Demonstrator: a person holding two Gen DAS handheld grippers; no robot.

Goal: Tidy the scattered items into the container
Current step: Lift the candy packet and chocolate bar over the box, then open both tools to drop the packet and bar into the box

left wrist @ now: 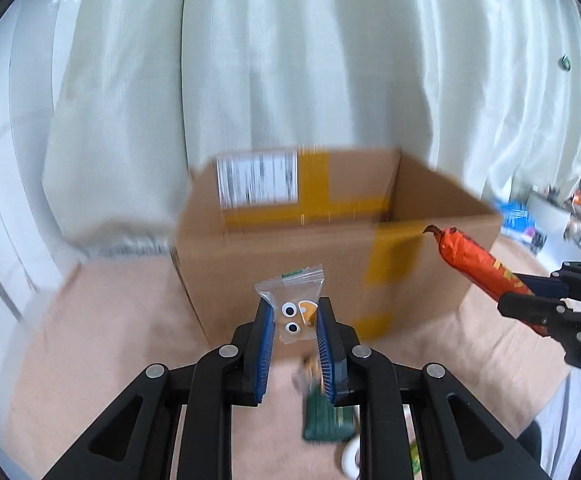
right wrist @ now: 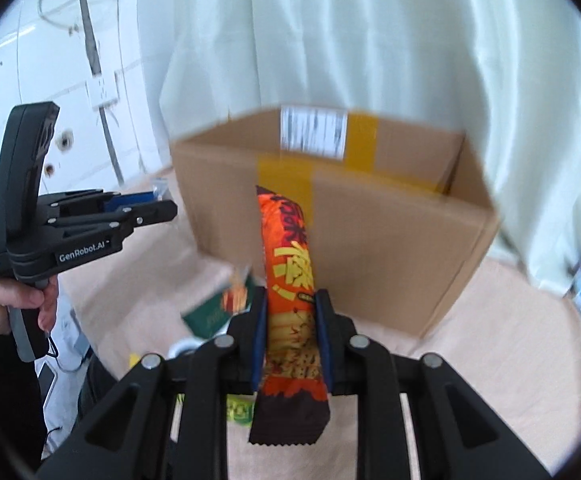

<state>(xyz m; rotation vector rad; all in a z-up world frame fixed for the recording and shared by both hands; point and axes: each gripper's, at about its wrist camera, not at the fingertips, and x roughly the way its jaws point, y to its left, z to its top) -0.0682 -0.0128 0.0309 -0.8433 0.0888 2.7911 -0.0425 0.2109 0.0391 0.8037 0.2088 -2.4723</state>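
Left wrist view: an open cardboard box (left wrist: 330, 240) stands on the bench (left wrist: 110, 340), near the curtain (left wrist: 290, 60). Before its near wall, the left claw (left wrist: 295, 312) tilts downward, clenched on a clear zip bag of googly eyes (left wrist: 292, 300). Beside it, the right claw (right wrist: 290, 304) angles toward the box, grasping an orange snack packet (right wrist: 288, 280) lengthwise.
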